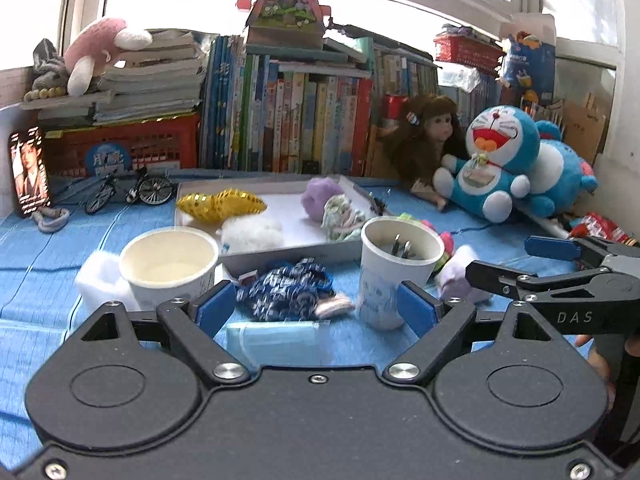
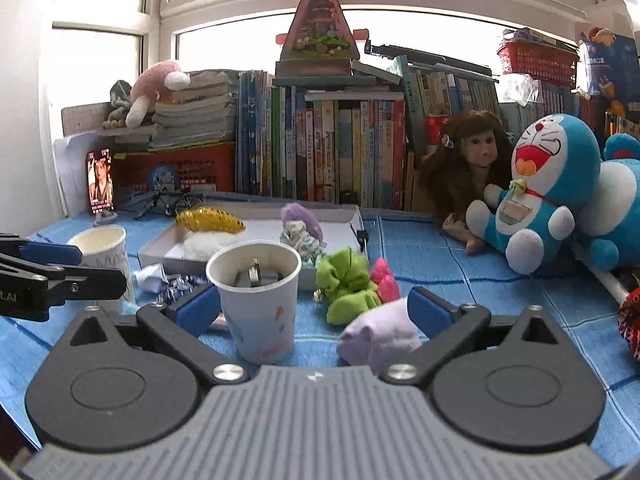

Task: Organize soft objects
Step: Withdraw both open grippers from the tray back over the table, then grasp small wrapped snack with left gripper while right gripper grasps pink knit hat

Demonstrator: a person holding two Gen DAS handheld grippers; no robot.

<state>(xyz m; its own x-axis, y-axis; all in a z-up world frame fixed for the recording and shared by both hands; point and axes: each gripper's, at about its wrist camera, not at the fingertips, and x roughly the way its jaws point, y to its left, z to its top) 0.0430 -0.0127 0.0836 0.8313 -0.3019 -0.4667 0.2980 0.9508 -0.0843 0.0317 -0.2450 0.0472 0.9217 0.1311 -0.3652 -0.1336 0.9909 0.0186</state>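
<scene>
Fingertips [image 2: 430,312] flank lilac sock [image 2: 376,338], lying crosswise.

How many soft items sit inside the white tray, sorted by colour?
Gold: 1, sequinned piece
White: 1, fluffy wad
Purple: 1, fuzzy ball
Pale green patterned: 1, scrunched cloth
Total: 4 in the white tray

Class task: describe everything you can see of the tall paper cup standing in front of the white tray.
The paper cup is tall, white and tapered, with faint blue and orange print low on its side. It stands upright on the blue cloth, just in front of the white tray. Inside lie small grey metal pieces. A green soft toy sits to its right; whether they touch is unclear.
</scene>
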